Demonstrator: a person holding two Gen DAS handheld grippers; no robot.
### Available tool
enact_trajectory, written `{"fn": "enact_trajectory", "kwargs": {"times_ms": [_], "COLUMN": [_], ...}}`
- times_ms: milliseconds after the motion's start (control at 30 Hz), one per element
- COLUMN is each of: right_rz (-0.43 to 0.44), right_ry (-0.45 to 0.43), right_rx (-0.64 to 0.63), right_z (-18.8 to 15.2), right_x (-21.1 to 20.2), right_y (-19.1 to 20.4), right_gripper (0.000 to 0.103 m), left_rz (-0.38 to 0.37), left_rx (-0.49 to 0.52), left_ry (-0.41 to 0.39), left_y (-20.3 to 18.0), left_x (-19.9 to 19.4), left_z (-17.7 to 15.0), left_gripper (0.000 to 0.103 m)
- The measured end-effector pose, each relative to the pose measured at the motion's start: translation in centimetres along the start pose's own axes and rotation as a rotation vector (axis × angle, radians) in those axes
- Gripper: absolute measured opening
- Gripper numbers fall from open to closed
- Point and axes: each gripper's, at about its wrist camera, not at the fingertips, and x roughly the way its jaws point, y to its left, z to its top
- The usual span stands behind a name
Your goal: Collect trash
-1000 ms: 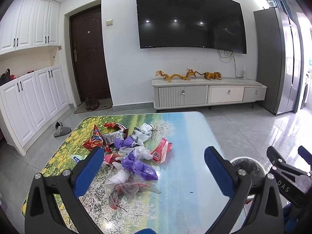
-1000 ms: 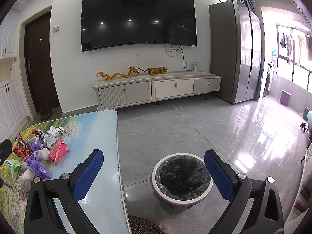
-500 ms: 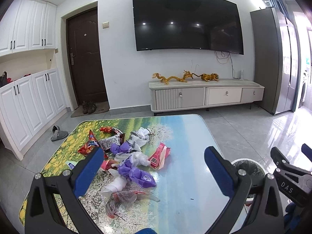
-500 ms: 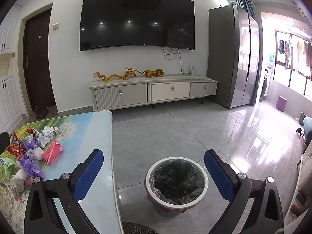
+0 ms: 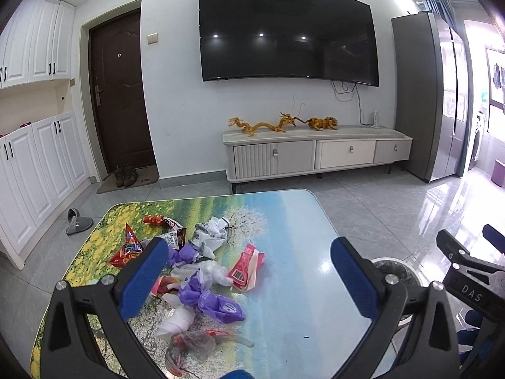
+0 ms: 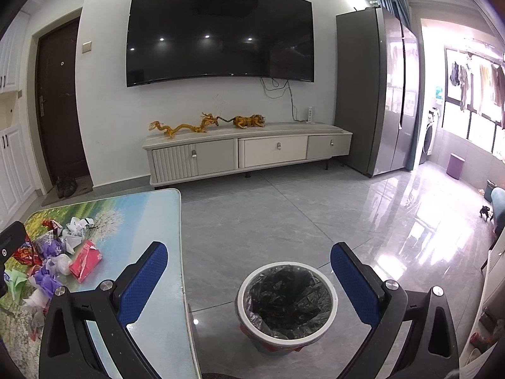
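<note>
A pile of trash lies on the left half of the landscape-print table (image 5: 284, 221): a purple wrapper (image 5: 214, 303), a red packet (image 5: 246, 267), crumpled white paper (image 5: 211, 237), a red snack bag (image 5: 127, 249) and clear plastic (image 5: 189, 344). My left gripper (image 5: 246, 278) is open and empty, held above the table near the pile. My right gripper (image 6: 249, 281) is open and empty, held over the floor above the bin (image 6: 287, 300), a round one lined with a black bag, standing right of the table (image 6: 151, 221). The pile also shows in the right wrist view (image 6: 53, 262).
A TV cabinet (image 5: 315, 154) with gold dragon figures stands under a wall TV at the back. White cupboards (image 5: 41, 164) line the left wall, with a slipper (image 5: 77, 222) on the floor. A grey fridge (image 6: 375, 94) stands at the right. Tiled floor surrounds the bin.
Both grippers have risen and tilted up slightly, so the table and bin sit a little lower in view. Both stay open and empty. The trash has not moved.
</note>
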Motion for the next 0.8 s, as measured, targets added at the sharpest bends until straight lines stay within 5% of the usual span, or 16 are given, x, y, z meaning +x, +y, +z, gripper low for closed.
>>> {"fn": "enact_trajectory", "kwargs": {"times_ms": [800], "right_rz": [0.014], "right_ry": [0.143], "right_rx": [-0.028], "right_z": [-0.4], "right_x": [6.3], "right_y": [-0.6], "right_gripper": [0.103], "left_rz": [-0.057], "left_rx": [0.03], "left_ry": [0.15], "left_y": [-2.9], "left_x": [7.7], "left_z": [0.5], "left_gripper": [0.103]}}
